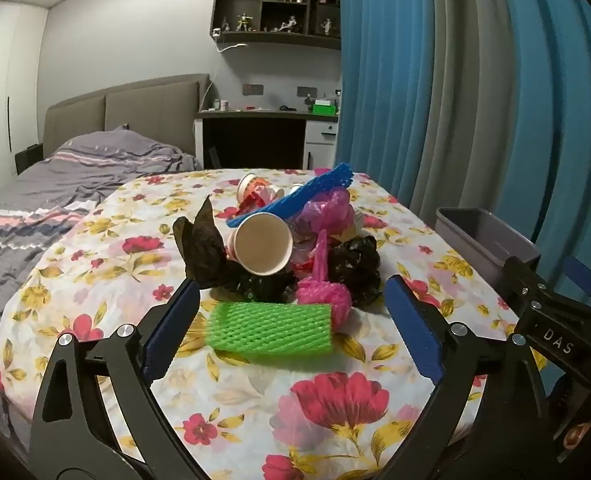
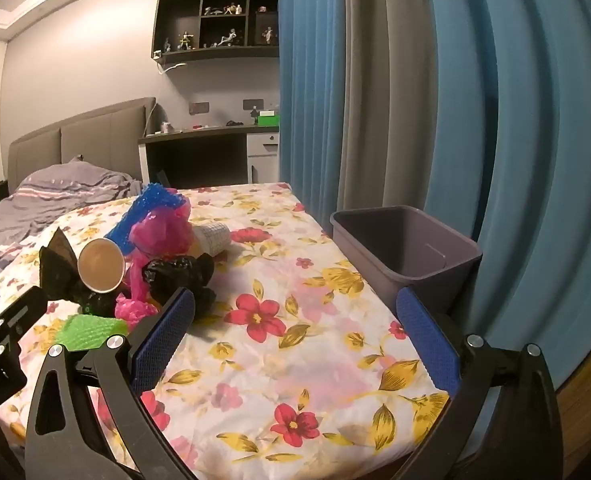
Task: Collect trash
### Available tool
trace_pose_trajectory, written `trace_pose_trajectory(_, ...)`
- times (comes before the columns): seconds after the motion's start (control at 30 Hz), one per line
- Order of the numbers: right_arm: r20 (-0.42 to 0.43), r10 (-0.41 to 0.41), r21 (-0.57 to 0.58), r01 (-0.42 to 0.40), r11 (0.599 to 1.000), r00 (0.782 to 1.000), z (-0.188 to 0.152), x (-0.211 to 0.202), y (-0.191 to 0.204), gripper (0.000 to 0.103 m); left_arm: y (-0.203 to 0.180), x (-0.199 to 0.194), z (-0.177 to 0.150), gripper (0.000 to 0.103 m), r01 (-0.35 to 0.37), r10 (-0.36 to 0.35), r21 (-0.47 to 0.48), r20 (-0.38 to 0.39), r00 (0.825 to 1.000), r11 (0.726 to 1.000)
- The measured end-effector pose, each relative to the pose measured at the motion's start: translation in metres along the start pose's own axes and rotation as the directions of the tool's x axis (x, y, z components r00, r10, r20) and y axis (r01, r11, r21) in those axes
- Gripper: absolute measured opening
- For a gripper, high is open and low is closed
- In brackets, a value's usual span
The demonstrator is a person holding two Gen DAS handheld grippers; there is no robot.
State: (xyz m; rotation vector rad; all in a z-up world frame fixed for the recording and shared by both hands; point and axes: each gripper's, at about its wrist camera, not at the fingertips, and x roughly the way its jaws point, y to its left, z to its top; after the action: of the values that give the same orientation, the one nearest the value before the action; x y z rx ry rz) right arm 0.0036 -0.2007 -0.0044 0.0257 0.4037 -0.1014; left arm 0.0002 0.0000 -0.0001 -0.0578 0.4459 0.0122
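A pile of trash sits on the floral-cloth table (image 1: 255,392): a green foam net sleeve (image 1: 271,326) nearest, a paper cup (image 1: 261,246) on its side, pink plastic bags (image 1: 323,292), black plastic bags (image 1: 353,264), a blue foam net (image 1: 295,198) and more cups behind. My left gripper (image 1: 291,308) is open, jaws either side of the green sleeve, just short of it. My right gripper (image 2: 295,320) is open and empty over bare cloth, right of the pile (image 2: 159,256). A grey bin (image 2: 403,248) stands at the table's right edge.
A bed with grey bedding (image 1: 55,184) lies left of the table. Blue and grey curtains (image 2: 475,120) hang close behind the bin. A desk (image 1: 267,120) and wall shelf stand at the back. The right gripper's body (image 1: 555,320) shows at right in the left wrist view.
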Motion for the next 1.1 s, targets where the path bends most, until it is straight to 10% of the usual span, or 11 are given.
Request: trace_pose_trajectory(1.1, 0.009, -0.006, 0.002, 0.006, 1.000, 1.000, 0.0013, -0.0032, -0.0011, 0.098, -0.0025, 0.0016, -0.0024, 0.093, 0.005, -0.005, -0.008, -0.008, 1.000, 1.000)
